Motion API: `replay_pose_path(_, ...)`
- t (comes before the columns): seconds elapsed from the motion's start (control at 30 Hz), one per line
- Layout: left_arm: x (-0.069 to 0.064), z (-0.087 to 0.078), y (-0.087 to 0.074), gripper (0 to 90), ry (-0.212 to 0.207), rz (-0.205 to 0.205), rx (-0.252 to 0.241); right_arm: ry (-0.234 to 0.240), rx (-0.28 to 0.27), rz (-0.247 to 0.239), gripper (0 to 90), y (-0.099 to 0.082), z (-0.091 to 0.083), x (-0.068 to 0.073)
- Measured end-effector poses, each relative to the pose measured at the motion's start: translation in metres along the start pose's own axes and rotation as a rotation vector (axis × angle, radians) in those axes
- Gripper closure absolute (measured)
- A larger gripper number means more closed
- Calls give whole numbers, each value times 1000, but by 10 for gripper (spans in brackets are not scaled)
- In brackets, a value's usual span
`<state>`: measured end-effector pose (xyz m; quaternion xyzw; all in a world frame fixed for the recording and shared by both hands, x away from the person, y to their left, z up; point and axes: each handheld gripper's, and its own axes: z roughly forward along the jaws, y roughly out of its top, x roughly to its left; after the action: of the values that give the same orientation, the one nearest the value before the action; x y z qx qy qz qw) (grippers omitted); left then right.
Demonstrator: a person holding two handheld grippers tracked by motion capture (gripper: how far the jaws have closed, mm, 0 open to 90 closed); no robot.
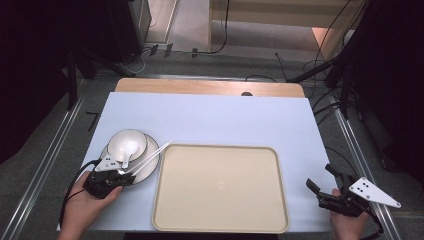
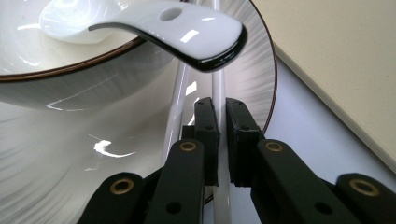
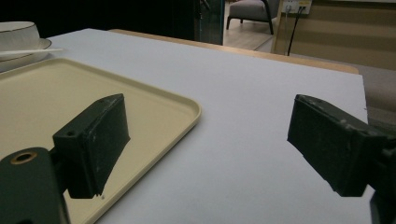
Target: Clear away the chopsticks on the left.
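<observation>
A white bowl (image 1: 127,144) with a white spoon (image 2: 187,35) in it stands on a white plate (image 1: 149,170) at the table's left. Two white chopsticks (image 1: 150,155) lie across the plate's right side, tips toward the beige tray (image 1: 220,187). My left gripper (image 2: 222,116) reaches over the plate's near edge and is shut on one chopstick (image 2: 218,88). The other chopstick (image 2: 180,107) runs just outside the left jaw. The spoon's handle hangs over the jaws. My right gripper (image 1: 322,179) rests open to the right of the tray, nothing between its fingers (image 3: 93,135).
The tray (image 3: 46,98) takes up the near middle of the white table cover (image 1: 210,115) and has nothing on it. A wooden strip (image 1: 210,87) edges the far side. Dark stands and cables surround the table on the floor.
</observation>
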<state>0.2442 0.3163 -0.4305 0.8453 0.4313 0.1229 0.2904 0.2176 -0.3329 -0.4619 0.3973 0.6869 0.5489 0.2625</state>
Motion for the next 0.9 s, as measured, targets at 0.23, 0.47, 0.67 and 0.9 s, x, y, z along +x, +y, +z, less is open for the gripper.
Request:
replay_pose_path(0.23,-9,-4,3,854,-8,-21,-33,-12,-9,0,131,-1,-2,-2)
replay_pose_path(0.47,-23,-6,8,855,-18,-55,-28,-19,-19,-10,130,-1,-2,0)
replay_pose_path(0.67,-27,-9,4,855,-8,-98,-64,-18,-29,-8,130,-1,-4,-1)
replay_pose_path(0.9,-42,-13,7,855,-21,-124,-100,-23,-38,-7,130,-1,-4,0)
